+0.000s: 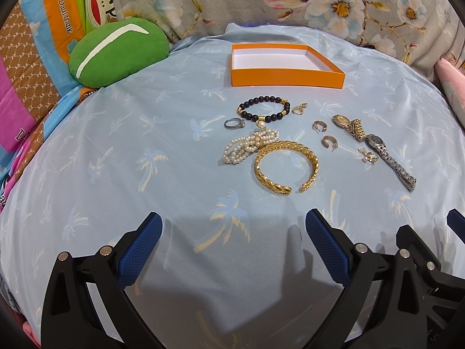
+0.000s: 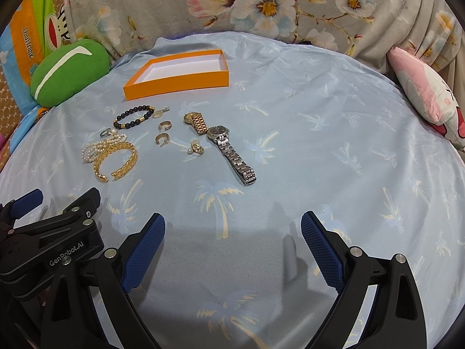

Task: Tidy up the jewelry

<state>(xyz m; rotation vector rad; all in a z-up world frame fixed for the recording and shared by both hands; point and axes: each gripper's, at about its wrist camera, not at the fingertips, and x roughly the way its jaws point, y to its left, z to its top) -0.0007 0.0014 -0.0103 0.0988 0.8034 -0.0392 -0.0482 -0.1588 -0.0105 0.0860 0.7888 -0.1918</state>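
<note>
An empty orange box (image 1: 286, 77) (image 2: 174, 83) with a white inside sits at the back of a light blue palm-print cloth. In front of it lie a black bead bracelet (image 1: 264, 110) (image 2: 133, 116), a silver ring (image 1: 234, 123), a pearl bracelet (image 1: 247, 147) (image 2: 96, 147), a gold cuff (image 1: 286, 167) (image 2: 116, 160), two gold hoop earrings (image 1: 324, 135) (image 2: 163, 133), a gold watch (image 1: 348, 125) (image 2: 197, 123), a silver watch (image 1: 391, 160) (image 2: 232, 154) and a pearl earring (image 2: 196, 148). My left gripper (image 1: 234, 232) and right gripper (image 2: 232, 229) hover open, empty, short of the jewelry.
A green cushion (image 1: 116, 51) (image 2: 69, 72) rests at the back left against a colourful printed blanket (image 1: 35, 58). A floral grey fabric (image 1: 290, 3) rises behind the box. A pink plush (image 2: 427, 96) lies at the right edge. The left gripper's body (image 2: 49, 232) shows in the right wrist view.
</note>
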